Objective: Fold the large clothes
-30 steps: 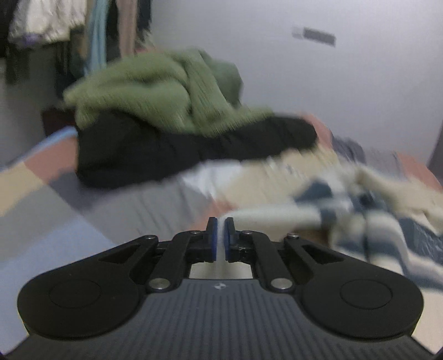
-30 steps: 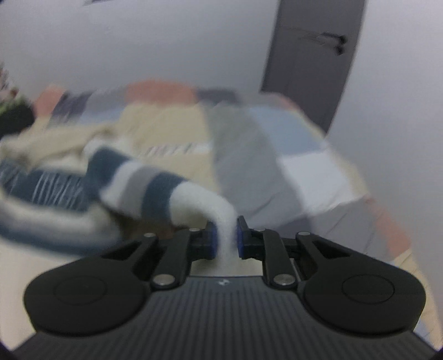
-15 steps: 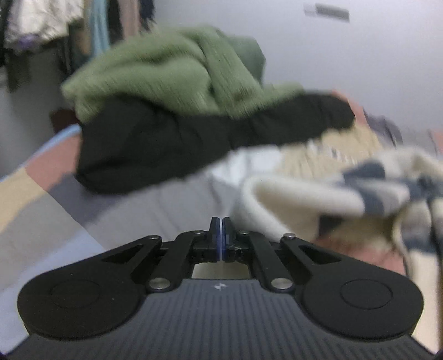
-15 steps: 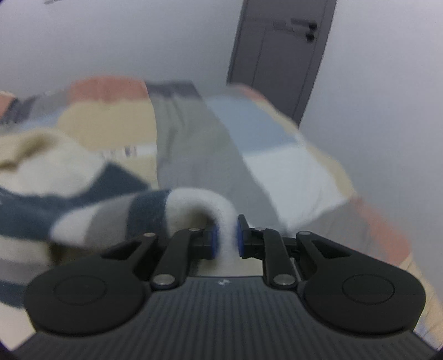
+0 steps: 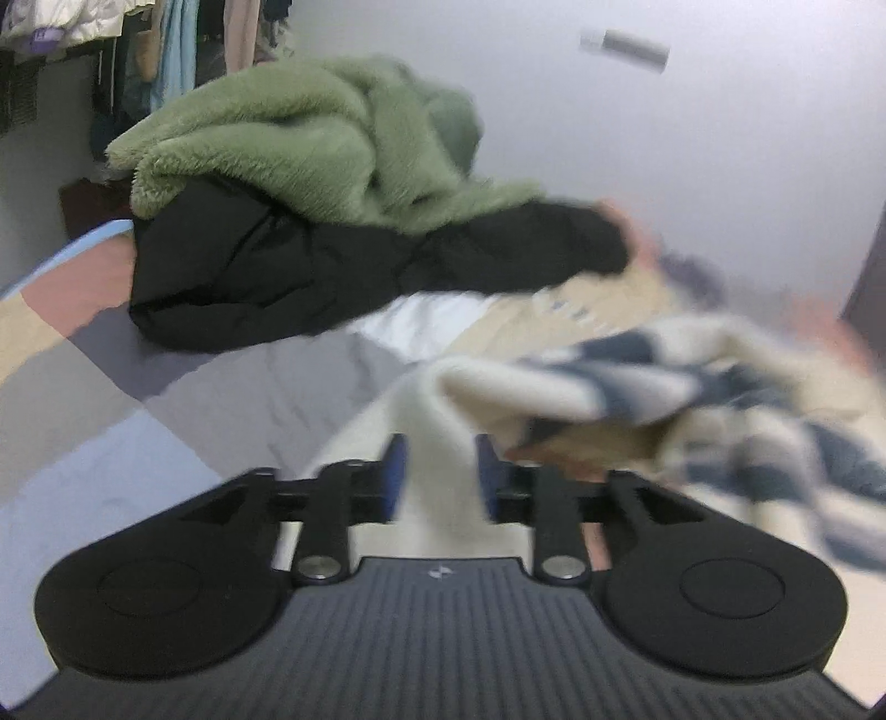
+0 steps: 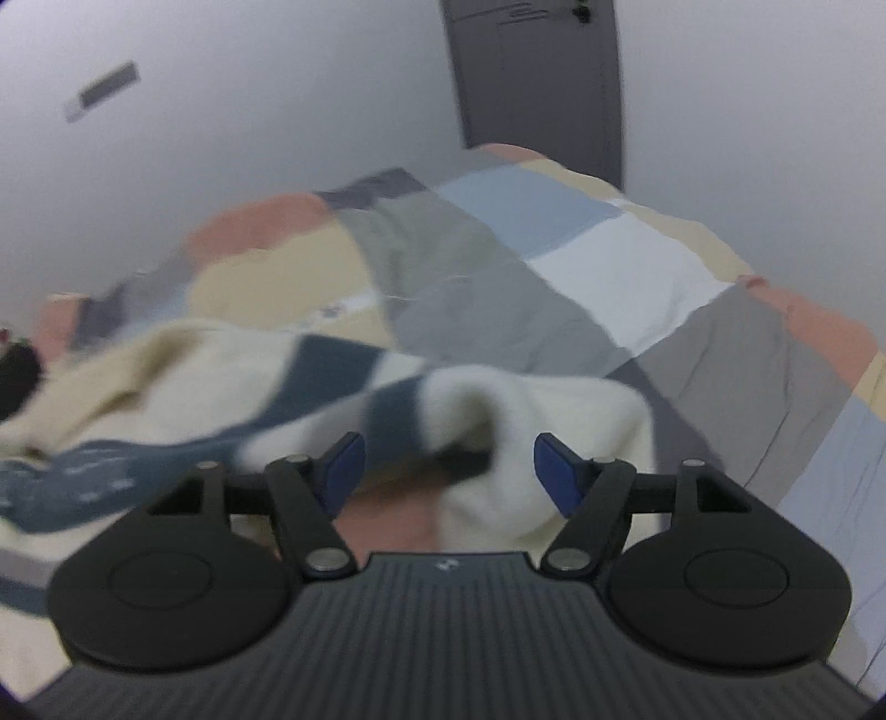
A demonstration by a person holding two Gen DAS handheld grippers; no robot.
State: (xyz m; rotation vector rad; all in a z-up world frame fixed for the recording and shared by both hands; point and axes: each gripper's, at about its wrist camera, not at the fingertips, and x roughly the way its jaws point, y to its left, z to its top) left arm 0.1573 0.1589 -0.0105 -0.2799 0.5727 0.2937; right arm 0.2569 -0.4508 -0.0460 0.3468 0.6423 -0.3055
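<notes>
Rack (image 5: pixel 111 33): hanging clothes at the far left of the left view, behind the bed.
Fleece (image 5: pixel 310 133): a green fuzzy garment heaped on top of the pile, left of centre in the left view.
Coat (image 5: pixel 332 271): black, under the fleece, one end stretched right across the quilt.
Quilt (image 6: pixel 609 266): patchwork of grey, blue, white, cream and salmon blocks covering the bed; lies flat with light creases.
Sweater (image 5: pixel 637 382): cream with navy stripes, crumpled on the quilt to the right of the coat and apart from it; blurred in both views. In the right view it (image 6: pixel 232 399) spreads from the left edge to the middle, a cream end bunched up in front.
Left gripper (image 5: pixel 437 471): jaws have just been opening and now stand part-way apart; a cream fold of the sweater runs up between the blue pads. Blur hides whether the pads touch the cloth, but they do not look to be squeezing it.
Right gripper (image 6: pixel 448 471): jaws have just been opening and now stand wide apart; the sweater's cream end sits in the gap, clear of both pads (image 6: pixel 556 479), so nothing is gripped.
Wall (image 5: pixel 692 138): plain white behind the bed, with a small grey fitting (image 5: pixel 623 47) high up.
Door (image 6: pixel 540 72): dark grey, closed, at the far right end of the bed in the right view.
</notes>
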